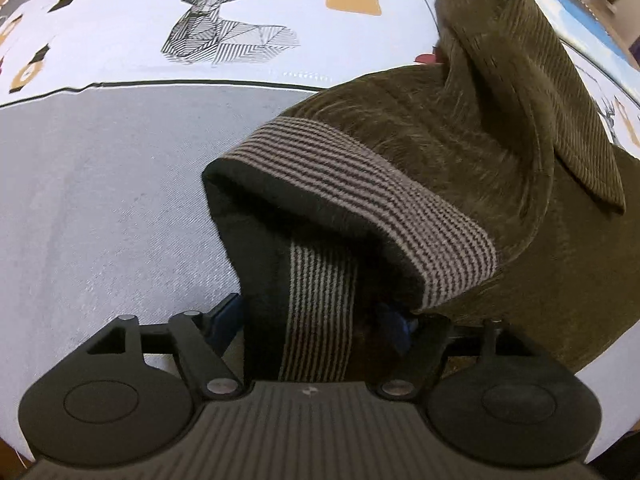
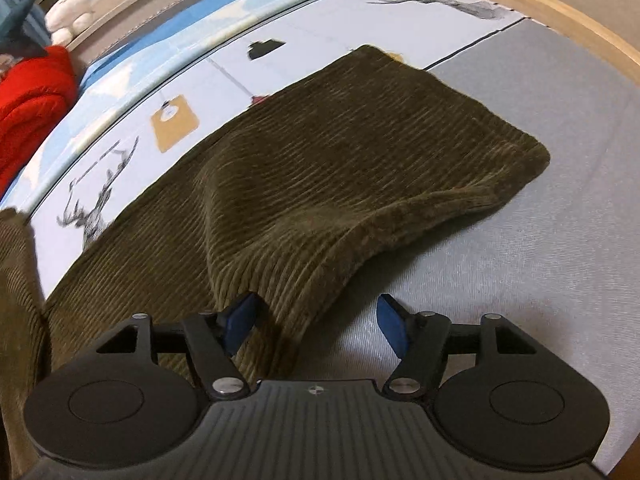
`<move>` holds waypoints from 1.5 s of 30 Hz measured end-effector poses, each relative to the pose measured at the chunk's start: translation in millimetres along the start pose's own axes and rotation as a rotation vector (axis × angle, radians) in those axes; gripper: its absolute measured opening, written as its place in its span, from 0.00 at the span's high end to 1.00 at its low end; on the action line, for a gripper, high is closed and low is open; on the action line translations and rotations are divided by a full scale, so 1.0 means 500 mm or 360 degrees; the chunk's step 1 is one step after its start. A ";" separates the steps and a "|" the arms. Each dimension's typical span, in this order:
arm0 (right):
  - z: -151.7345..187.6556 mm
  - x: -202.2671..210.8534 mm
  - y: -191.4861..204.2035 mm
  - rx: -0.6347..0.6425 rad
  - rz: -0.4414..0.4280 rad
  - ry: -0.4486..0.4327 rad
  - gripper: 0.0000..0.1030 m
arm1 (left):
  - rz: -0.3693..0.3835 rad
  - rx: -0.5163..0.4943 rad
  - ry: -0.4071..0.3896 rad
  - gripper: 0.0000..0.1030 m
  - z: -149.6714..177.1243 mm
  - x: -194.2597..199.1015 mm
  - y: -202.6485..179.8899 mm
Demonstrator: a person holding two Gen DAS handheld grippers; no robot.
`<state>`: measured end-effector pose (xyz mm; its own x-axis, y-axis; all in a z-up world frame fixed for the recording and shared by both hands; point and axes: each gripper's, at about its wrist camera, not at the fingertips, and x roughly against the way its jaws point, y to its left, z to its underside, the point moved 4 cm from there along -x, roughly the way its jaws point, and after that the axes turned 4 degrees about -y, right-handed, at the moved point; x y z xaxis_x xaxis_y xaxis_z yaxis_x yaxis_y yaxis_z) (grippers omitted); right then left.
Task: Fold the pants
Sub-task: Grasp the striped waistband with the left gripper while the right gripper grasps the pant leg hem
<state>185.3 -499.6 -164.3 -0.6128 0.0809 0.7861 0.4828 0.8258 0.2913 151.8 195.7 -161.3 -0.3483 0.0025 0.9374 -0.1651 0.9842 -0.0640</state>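
Left gripper is clamped on the pants waistband, lifting it. Right gripper sits wide open around a near fold, so next it probably needs to pinch there.

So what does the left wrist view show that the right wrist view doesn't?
Only the left wrist view shows the pants' striped elastic waistband, which runs down between the left gripper jaws; they look shut on it.

Only the right wrist view shows the flat folded corduroy panel, a red garment beyond the bed, and the right gripper, jaws open, the fabric edge lying between them.

Both show the olive corduroy pants on the deer-print bedsheet.
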 end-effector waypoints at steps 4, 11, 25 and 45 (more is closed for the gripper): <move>-0.014 0.020 -0.015 -0.0082 0.0003 -0.0089 0.84 | -0.0014 -0.0097 -0.0039 0.45 0.006 0.008 -0.016; -0.014 0.085 -0.028 -0.0045 -0.0033 -0.0187 0.89 | -0.0007 -0.0190 -0.0201 0.68 0.028 0.066 -0.027; 0.125 0.116 -0.095 0.0064 -0.0216 0.0552 0.84 | -0.0203 -0.0193 -0.0147 0.67 0.056 0.106 0.071; 0.018 0.093 -0.338 -0.0671 0.0104 0.0081 0.91 | -0.0226 0.0001 0.0044 0.52 0.026 0.034 0.088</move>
<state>69.6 -630.3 -181.6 -0.5456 0.0891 0.8333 0.7397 0.5186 0.4289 126.3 236.8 -152.5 -0.2957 -0.1321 0.9461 -0.2114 0.9749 0.0700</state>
